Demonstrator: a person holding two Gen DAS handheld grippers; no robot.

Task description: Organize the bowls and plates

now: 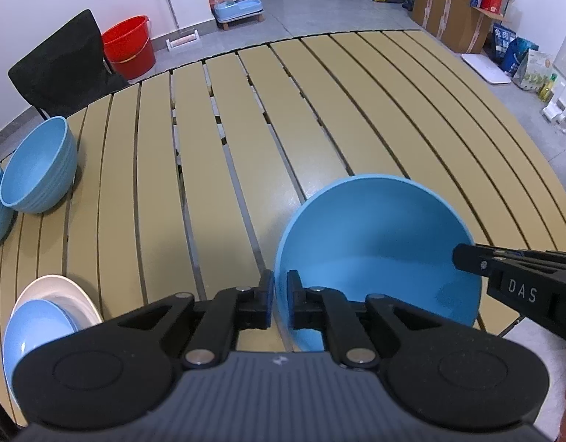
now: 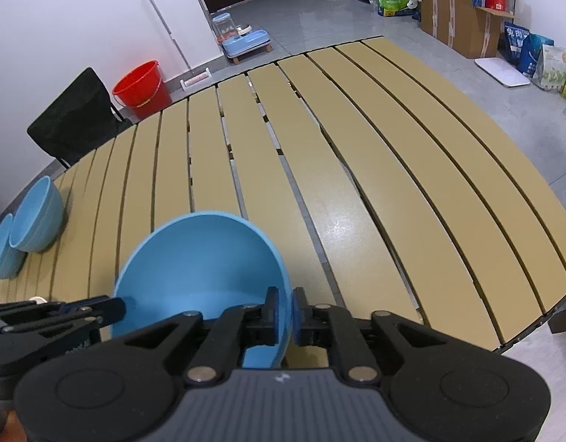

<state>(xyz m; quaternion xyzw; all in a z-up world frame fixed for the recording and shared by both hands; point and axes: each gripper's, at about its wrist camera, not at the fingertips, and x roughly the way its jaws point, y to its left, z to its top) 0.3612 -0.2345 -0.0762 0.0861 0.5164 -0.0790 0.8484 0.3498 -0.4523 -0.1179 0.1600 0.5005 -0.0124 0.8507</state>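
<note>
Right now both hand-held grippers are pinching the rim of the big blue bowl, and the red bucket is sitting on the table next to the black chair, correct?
Not quite. The red bucket stands on the floor beyond the table, beside the black chair; the right wrist view shows it. The rest holds: the left hand-held gripper and right hand-held gripper each pinch the big blue bowl by its rim.

From your left wrist camera, the big bowl [image 1: 378,258] sits on the bench [image 1: 246,147] at 5 o'clock, its rim between your left gripper [image 1: 280,298] fingers. Two smaller bowls [image 1: 39,165] stand side by side at 9 o'clock. At 7 o'clock a small plate [image 1: 32,328] lies on a larger plate [image 1: 65,294]. Beyond the bench's far edge, at 11 o'clock, a chair [image 1: 62,66] stands before a bucket [image 1: 130,46].
</note>
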